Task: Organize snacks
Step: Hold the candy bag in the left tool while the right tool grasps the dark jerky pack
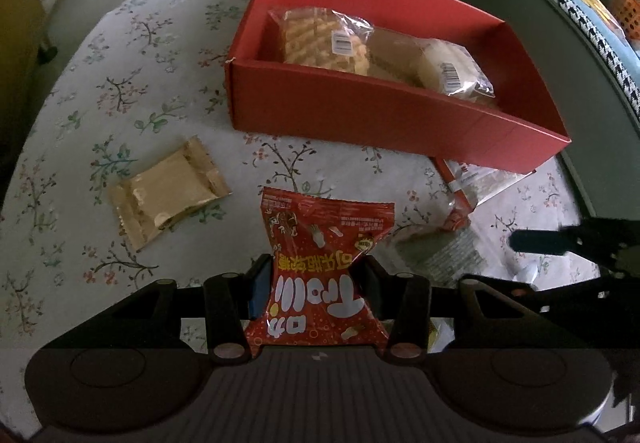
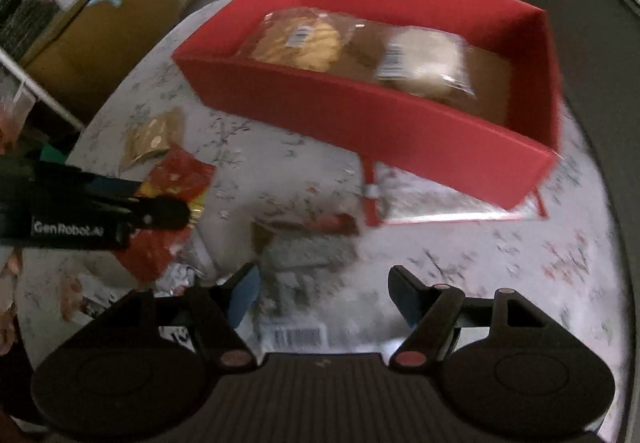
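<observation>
My left gripper point(image 1: 316, 267) is shut on a red snack bag point(image 1: 320, 231), pinching its middle so the bag flares above and below the pads. Behind it stands a red box point(image 1: 360, 115) holding two clear bags of pastries point(image 1: 320, 39). In the right wrist view, my right gripper point(image 2: 324, 283) stands open above a clear packet point(image 2: 304, 255) with a barcode that lies on the cloth, and its pads do not touch the packet. At the left of that view, the left gripper's fingers point(image 2: 160, 213) hold the red bag point(image 2: 176, 175).
A gold-brown packet point(image 1: 168, 191) lies on the flowered tablecloth point(image 1: 120, 91), left of the red bag. A clear bag with a red edge point(image 1: 480, 179) is tucked partly under the box's near corner. A grey wall and cluttered furniture border the table on the right.
</observation>
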`<state>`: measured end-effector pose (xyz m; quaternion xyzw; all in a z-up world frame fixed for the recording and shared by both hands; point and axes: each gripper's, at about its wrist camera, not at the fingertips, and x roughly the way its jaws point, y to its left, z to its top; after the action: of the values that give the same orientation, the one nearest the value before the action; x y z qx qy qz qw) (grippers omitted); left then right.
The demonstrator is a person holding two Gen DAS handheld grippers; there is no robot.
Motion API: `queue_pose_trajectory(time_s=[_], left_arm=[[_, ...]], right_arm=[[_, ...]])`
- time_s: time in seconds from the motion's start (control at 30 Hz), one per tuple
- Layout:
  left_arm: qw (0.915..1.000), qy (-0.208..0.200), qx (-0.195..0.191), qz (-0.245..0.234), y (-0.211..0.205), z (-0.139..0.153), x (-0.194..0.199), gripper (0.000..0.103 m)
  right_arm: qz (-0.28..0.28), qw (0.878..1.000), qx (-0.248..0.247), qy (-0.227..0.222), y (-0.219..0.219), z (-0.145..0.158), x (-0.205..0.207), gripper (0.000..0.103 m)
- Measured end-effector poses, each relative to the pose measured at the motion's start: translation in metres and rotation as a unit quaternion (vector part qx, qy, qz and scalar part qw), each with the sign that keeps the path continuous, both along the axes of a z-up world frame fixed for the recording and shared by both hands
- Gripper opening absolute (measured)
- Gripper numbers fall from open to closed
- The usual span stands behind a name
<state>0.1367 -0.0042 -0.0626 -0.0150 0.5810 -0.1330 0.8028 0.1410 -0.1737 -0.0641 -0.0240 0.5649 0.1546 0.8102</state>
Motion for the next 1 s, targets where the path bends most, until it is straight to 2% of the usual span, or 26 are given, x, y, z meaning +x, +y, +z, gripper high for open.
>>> queue_pose_trajectory(time_s=[0.07,0.13,0.3,0.37,0.53,0.57,0.7,0.77,0.8,1.0], left_arm=[[1.0000,0.004,0.001,0.001,0.000,-0.002,0.001,0.056],[1.0000,0.009,0.000,0.003,0.002,-0.005,0.003,0.056],[0.9998,0.018,0.004,0.013,0.011,-0.012,0.004,0.056],[0.9997,0.019,0.001,0.016,0.015,-0.013,0.005,0.056],[0.9995,0.023,-0.002,0.024,0.015,-0.015,0.010,0.059],[0.9994,0.023,-0.002,0.024,0.014,-0.015,0.012,0.065],[0.9991,0.024,0.012,0.032,0.008,-0.021,0.017,0.075],[0.9989,0.026,0.019,0.034,0.006,-0.026,0.019,0.088],[0.9990,0.024,0.018,0.034,0.004,-0.027,0.020,0.090],[0.9978,0.016,0.039,0.052,-0.002,-0.031,0.031,0.093]], right_arm=[[0.009,1.000,-0.012,0.006,0.009,-0.008,0.006,0.078],[0.015,1.000,-0.020,0.008,0.013,-0.015,0.010,0.086],[0.009,1.000,-0.012,0.014,0.010,-0.023,0.010,0.094],[0.008,1.000,-0.011,0.021,0.009,-0.025,0.008,0.103],[0.031,0.998,-0.046,0.018,0.019,-0.029,0.006,0.103],[0.028,0.998,-0.050,0.015,0.019,-0.030,0.006,0.103],[0.021,0.998,-0.057,0.008,0.017,-0.030,0.007,0.103],[0.019,0.997,-0.073,-0.001,0.016,-0.029,0.004,0.102],[0.018,0.997,-0.069,-0.001,0.013,-0.028,0.004,0.101],[0.017,0.997,-0.070,-0.009,0.009,-0.025,0.001,0.096]])
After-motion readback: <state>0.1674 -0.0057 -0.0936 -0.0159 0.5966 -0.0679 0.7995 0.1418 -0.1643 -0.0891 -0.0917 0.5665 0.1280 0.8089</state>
